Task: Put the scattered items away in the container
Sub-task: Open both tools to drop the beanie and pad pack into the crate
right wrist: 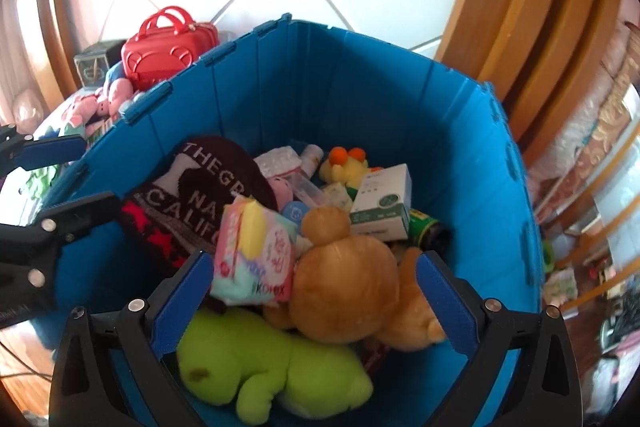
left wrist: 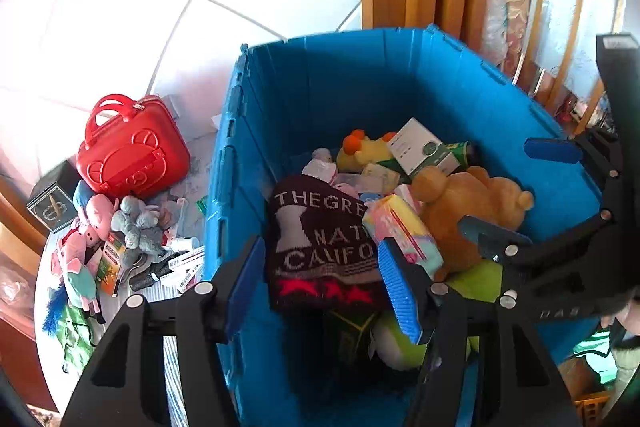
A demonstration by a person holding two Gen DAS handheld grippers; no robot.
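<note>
Hovering both grippers over the blue bin (left wrist: 328,95), nothing in either one.

I judge the next pick turns on the pile still outside: in the left wrist view the red case (left wrist: 134,151), pink plush (left wrist: 86,247) and grey plush (left wrist: 138,227) lie at the lower left of the frame, just beyond the bin's left wall. My left gripper (left wrist: 322,281) is spread wide and empty, straddling that wall, so I read it as the nearer arm for them. My right gripper (right wrist: 314,301) is also wide open and empty, above the brown bear (right wrist: 348,287) and green plush (right wrist: 264,371) inside the bin. Only the left view shows the small boxes and the plushes' full spread; the right view shows just the red case at upper left and pink scraps behind the rim.
</note>
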